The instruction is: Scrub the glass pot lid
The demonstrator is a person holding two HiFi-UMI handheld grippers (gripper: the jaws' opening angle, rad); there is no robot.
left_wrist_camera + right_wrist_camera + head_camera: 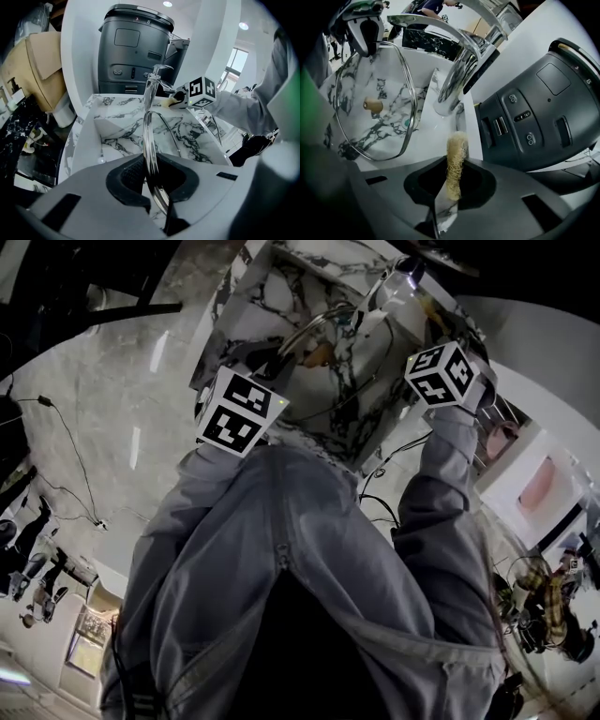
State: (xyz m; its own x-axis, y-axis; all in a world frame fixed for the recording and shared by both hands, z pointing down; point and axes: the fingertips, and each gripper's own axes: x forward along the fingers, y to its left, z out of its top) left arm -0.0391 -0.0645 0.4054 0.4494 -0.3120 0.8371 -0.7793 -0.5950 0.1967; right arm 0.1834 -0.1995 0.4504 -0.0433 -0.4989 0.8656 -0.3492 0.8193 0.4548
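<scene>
The left gripper [152, 180] clamps the lid [377, 117] by its rim over the sink [117, 133], so the right gripper [452, 187], pinched tight on a loofah [456, 159], should meet the glass flat, pressing lightly.

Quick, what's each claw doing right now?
Left claw: shut on the glass pot lid.
Right claw: shut on the loofah scrubber.

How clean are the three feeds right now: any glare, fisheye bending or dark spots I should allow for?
Head view: heavy fisheye, black corners, the sink small at the top. Left gripper view: glass lid edge-on, its near rim soft. Right gripper view: bright glints on the faucet and lid rim; scrubber sharp.
</scene>
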